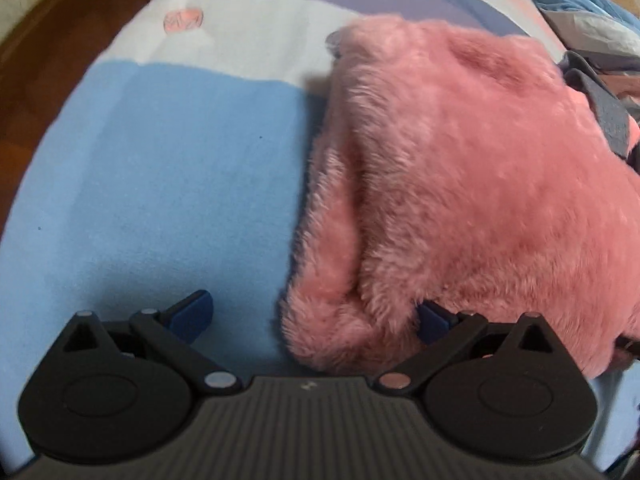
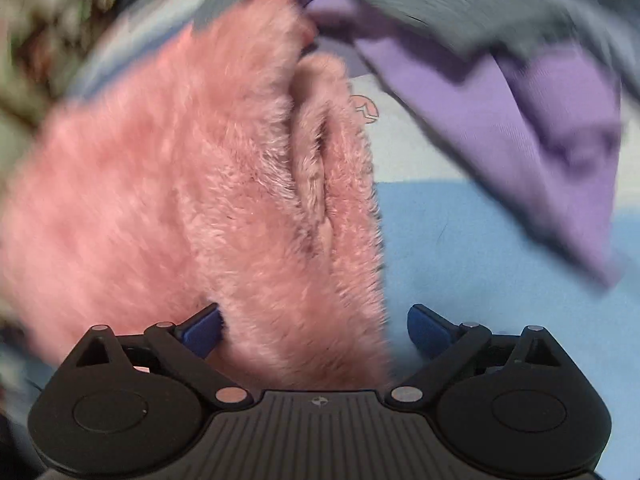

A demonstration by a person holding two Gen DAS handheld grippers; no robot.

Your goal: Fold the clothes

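A fluffy pink garment lies bunched on a bed sheet striped blue, white and lilac. My left gripper is open, its jaws wide apart around the garment's near left corner; the right blue fingertip is tucked under the fleece edge. In the right wrist view the same pink garment fills the left and centre. My right gripper is open, with the garment's near edge lying between its jaws and the left blue fingertip against the fleece.
A purple garment and a grey one lie behind and to the right in the right wrist view, blurred. Grey cloth and other piled clothes sit at the far right of the left view. Dark wooden floor lies beyond the bed's left edge.
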